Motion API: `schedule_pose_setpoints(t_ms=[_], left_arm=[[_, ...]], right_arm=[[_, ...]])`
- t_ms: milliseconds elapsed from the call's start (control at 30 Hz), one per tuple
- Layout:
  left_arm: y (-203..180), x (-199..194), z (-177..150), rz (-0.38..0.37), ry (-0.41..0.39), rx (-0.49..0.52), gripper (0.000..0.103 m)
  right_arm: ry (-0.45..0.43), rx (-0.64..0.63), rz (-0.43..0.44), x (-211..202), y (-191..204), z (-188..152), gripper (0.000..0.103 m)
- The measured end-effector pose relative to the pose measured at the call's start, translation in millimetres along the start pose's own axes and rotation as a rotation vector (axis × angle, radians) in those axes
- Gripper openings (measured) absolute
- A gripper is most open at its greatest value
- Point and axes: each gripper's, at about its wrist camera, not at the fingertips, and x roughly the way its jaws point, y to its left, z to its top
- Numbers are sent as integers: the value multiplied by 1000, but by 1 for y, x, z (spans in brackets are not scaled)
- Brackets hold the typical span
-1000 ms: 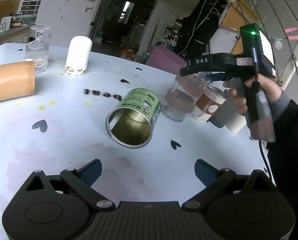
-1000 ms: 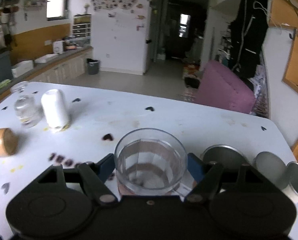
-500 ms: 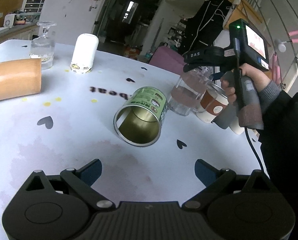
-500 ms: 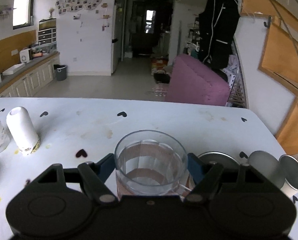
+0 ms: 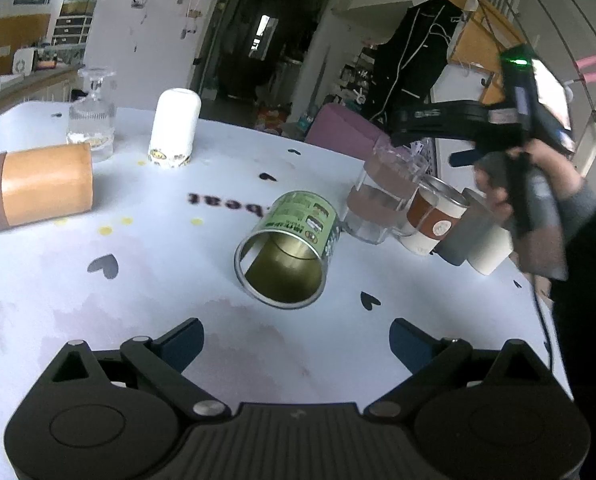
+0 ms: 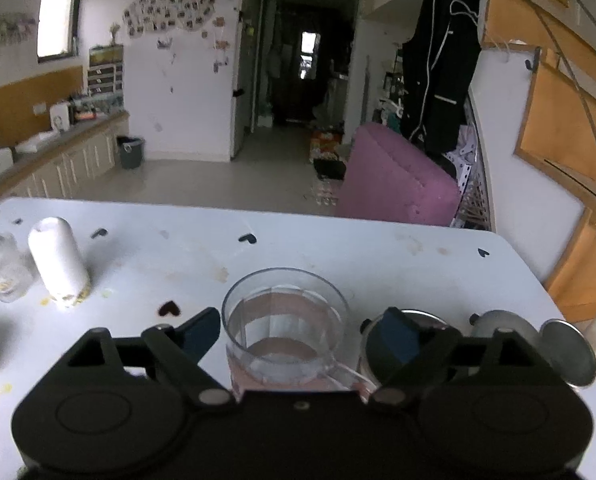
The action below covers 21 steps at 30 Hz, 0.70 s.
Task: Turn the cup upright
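Observation:
A clear glass mug [image 6: 284, 324] with a pink band stands upright on the white table [image 6: 337, 248]. My right gripper [image 6: 298, 334] is open, its blue-tipped fingers spread either side of the mug without touching it. In the left wrist view the mug [image 5: 381, 204] stands under the right gripper [image 5: 429, 128], beside a row of upright cups. A green tin cup [image 5: 290, 248] lies on its side, mouth towards me. My left gripper [image 5: 296, 344] is open and empty, just short of the tin.
An orange cup [image 5: 38, 188] lies on its side at the left. A white cup [image 5: 174, 132] and a stemmed glass [image 5: 92, 124] stand upside down at the back left. A brown-sleeved cup [image 5: 433, 216], a grey one [image 5: 463, 236] and a white one [image 5: 491, 252] stand at the right.
My right gripper has opened and let go of the glass mug, which now stands on the table. The left gripper has barely moved.

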Motion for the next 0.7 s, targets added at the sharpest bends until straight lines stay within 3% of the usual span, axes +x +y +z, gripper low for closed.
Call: schedule_pose_setpoints(t_ms=[267, 700], left_arm=[[-16, -6, 5, 31, -30, 52, 98], [-59, -25, 7, 74, -120, 159, 99]], right_arm=[[-105, 57, 88, -75, -39, -32, 90], [-246, 83, 96, -169, -80, -110, 92]])
